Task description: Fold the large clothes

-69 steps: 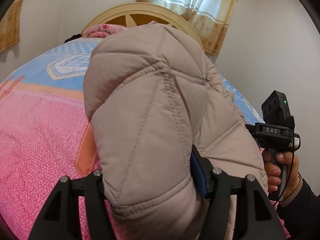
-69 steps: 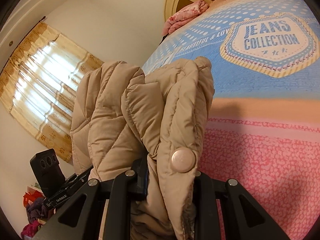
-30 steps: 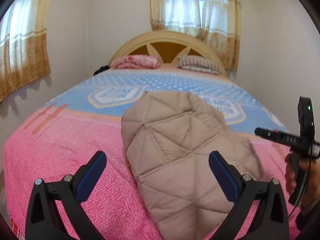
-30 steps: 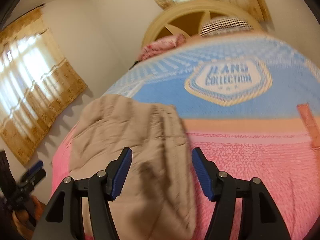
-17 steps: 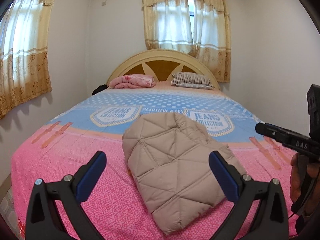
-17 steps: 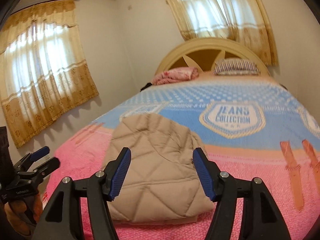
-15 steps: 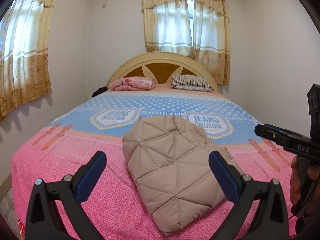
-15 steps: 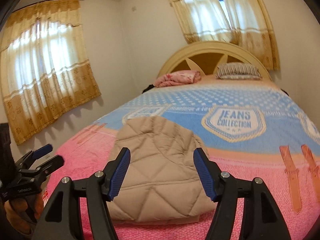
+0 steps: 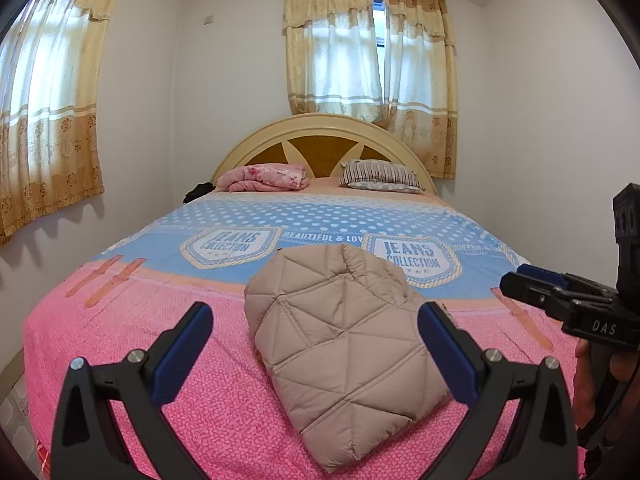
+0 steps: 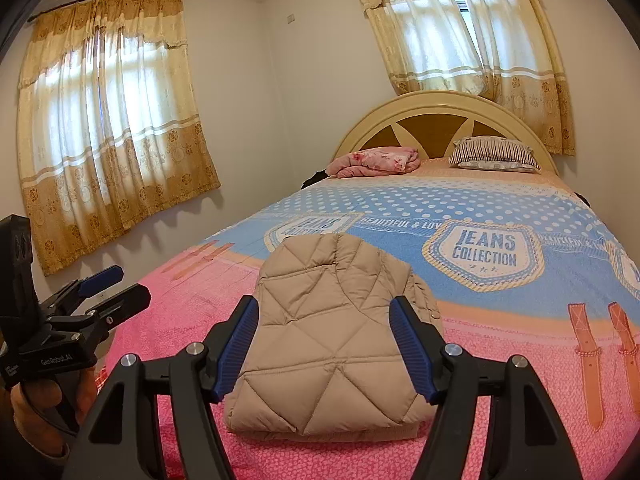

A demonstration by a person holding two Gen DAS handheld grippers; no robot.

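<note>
A beige quilted puffer jacket [image 9: 344,340] lies folded into a compact bundle on the pink foot end of the bed; it also shows in the right wrist view [image 10: 332,340]. My left gripper [image 9: 316,316] is open and empty, held back from the jacket above the bed's foot. My right gripper [image 10: 324,312] is open and empty, also held back from the jacket. The right gripper [image 9: 532,280] shows at the right edge of the left wrist view, and the left gripper [image 10: 116,284] at the left edge of the right wrist view.
The bed [image 9: 120,320] has a pink and blue "Jeans Collection" cover. A folded pink blanket [image 9: 264,176] and a striped pillow [image 9: 380,176] lie by the curved headboard [image 9: 324,136]. Curtained windows are on the far and left walls. White walls stand close on both sides.
Both grippers let go of the jacket, opened and pulled back and up from it. The jacket now lies folded on the bed. In the last half second little has moved.
</note>
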